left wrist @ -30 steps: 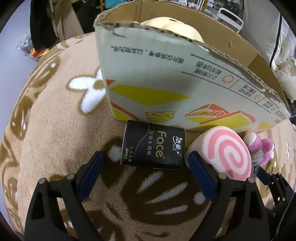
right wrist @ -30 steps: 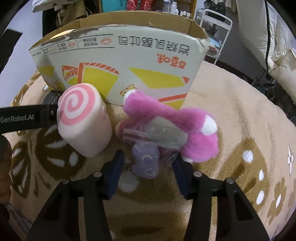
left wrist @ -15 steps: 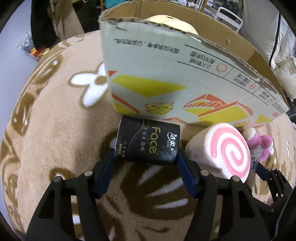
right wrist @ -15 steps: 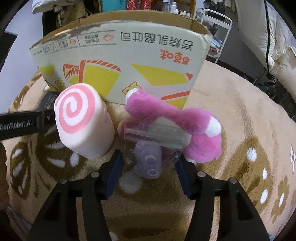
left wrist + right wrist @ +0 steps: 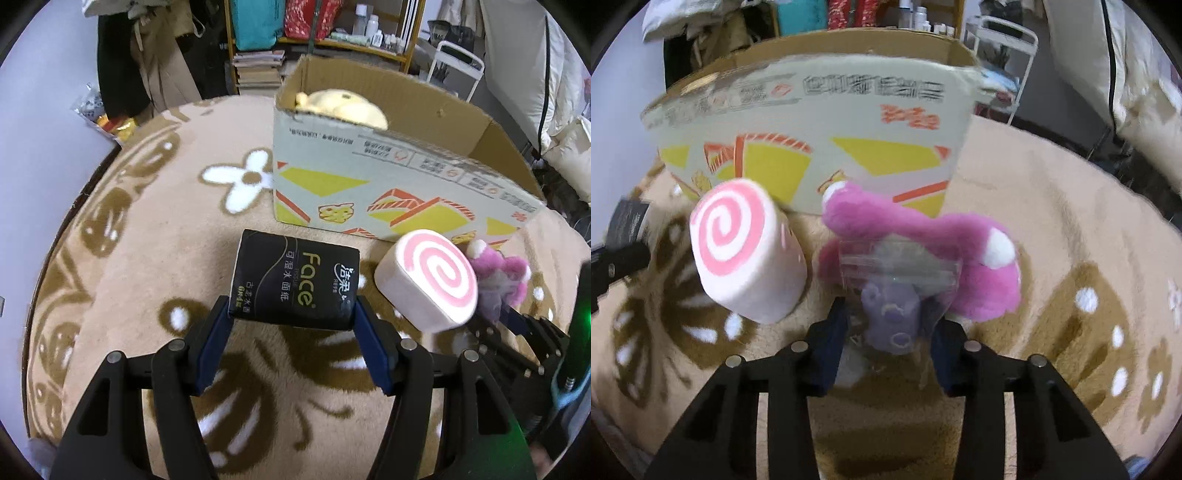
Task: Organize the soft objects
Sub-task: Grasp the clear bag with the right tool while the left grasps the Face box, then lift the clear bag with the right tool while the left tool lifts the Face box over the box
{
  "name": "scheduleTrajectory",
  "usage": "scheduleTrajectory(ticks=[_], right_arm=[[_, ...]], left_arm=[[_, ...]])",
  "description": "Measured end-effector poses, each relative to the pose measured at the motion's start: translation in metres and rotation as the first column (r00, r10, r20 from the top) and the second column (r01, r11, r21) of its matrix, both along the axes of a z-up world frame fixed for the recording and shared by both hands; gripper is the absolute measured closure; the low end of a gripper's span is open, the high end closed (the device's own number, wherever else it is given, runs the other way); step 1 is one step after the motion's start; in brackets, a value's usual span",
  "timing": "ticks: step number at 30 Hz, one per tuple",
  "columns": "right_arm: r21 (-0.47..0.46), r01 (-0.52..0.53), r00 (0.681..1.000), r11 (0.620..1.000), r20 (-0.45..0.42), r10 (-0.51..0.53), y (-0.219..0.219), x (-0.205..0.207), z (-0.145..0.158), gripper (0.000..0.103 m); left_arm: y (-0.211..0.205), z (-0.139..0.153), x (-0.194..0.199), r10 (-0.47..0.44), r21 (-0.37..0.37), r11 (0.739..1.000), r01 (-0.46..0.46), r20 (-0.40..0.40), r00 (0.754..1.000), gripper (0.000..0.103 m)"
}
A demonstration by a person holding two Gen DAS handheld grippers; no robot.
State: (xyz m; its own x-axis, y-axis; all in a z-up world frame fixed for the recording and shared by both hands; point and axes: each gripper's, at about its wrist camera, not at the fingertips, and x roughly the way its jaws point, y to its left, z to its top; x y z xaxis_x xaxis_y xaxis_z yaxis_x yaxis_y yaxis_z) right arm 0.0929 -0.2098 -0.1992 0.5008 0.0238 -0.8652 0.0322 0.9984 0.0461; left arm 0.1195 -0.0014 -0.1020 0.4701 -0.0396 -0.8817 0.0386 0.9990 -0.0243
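While the cardboard box (image 5: pixel 369 192) at upper right holds only a yellow plush (image 5: pixel 343 107), the swirl cushion (image 5: pixel 428 280) and pink plush (image 5: pixel 923 240) lie outside; left gripper (image 5: pixel 291 332) clamps the tissue pack (image 5: pixel 295 280), right gripper (image 5: pixel 890 332) pinches the bagged purple toy (image 5: pixel 894 314).

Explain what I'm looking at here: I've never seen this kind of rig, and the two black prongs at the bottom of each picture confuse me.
No robot: a person carries a hand-held gripper in each hand, each with a fisheye camera looking along its two fingers. Those prongs are the fingers.

The left view shows the left hand-held gripper shut on a black tissue pack. The right view shows the right hand-held gripper shut on a purple toy in a clear bag.

On the patterned blanket lie a pink swirl cushion and a pink plush, before a cardboard box holding a yellow plush.
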Motion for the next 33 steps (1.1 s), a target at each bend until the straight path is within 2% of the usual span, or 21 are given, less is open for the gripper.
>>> scheduleTrajectory(ticks=[5,10,18,21,27,33], right_arm=[[0.038,-0.003,1.0,0.999,0.015,0.002,-0.008,-0.001,0.009,0.061],[0.1,0.0,0.998,0.995,0.065,-0.006,-0.02,-0.004,0.03,0.061],[0.186,-0.007,0.988,0.982,0.154,-0.023,-0.042,-0.017,0.058,0.061],[0.202,-0.022,0.975,0.979,0.22,-0.023,-0.044,-0.028,0.078,0.061],[0.146,-0.079,0.931,0.986,0.364,0.021,-0.035,-0.043,0.113,0.061],[0.136,-0.114,0.893,0.984,0.449,0.041,-0.033,-0.043,0.139,0.061]], left_arm=[[-0.005,0.022,-0.027,-0.022,0.007,1.0,0.022,0.072,0.997,0.039],[0.0,0.043,-0.045,-0.011,0.003,1.0,0.01,0.157,0.988,0.039],[0.006,0.07,-0.071,0.018,0.015,1.0,-0.024,0.298,0.954,0.039],[0.006,0.076,-0.077,0.021,0.03,0.999,-0.033,0.338,0.941,0.039],[0.008,0.088,-0.085,0.037,0.02,0.999,-0.049,0.411,0.911,0.039],[0.007,0.096,-0.085,0.026,0.025,0.999,-0.042,0.46,0.887,0.039]])
